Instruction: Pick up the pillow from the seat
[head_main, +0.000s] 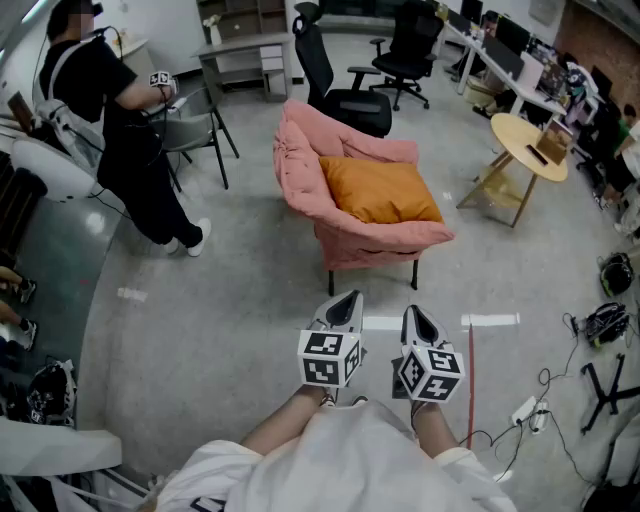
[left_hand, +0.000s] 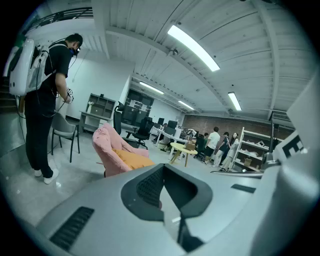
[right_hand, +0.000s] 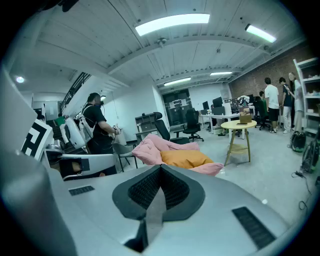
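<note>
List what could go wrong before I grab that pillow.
1. The left gripper and right gripper are both shut; unopened, they would only shove the pillow.
2. The pillow lies against the padding of the chair, so the jaws may pinch that too.
3. Cables lie on the floor to the right; a sidestep could snag them.

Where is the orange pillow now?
Head view, near the centre: the orange pillow lies on the seat of the pink armchair, a black office chair behind it.
</note>
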